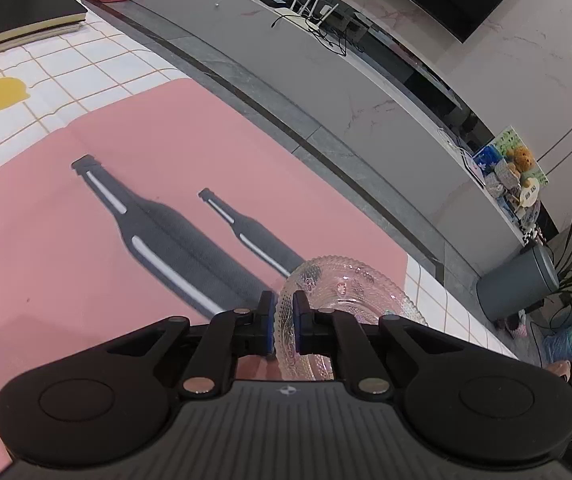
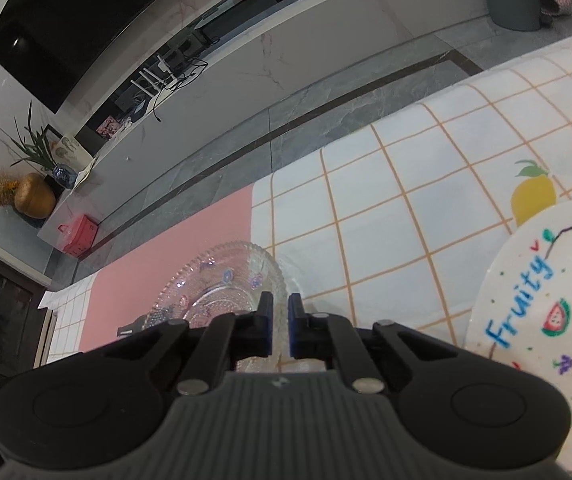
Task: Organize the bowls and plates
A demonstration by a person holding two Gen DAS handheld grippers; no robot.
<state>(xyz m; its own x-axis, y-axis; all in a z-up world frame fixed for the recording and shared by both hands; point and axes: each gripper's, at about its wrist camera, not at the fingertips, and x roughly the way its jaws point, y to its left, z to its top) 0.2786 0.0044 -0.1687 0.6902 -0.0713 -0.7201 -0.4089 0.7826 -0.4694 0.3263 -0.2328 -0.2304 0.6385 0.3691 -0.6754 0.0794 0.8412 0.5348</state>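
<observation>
Pinching glass bowl (image 1: 341, 292) rim — left gripper (image 1: 284, 312), right gripper (image 2: 280, 316)

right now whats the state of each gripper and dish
left gripper: shut on the glass plate's rim
right gripper: shut on the same plate's rim
glass plate: empty, clamped from both sides
white fruit-print plate: flat on the tablecloth, ungripped

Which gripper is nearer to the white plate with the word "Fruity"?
Right. The plate lies just right of the right gripper. The left gripper holds the glass dish; no such plate shows there.
</observation>
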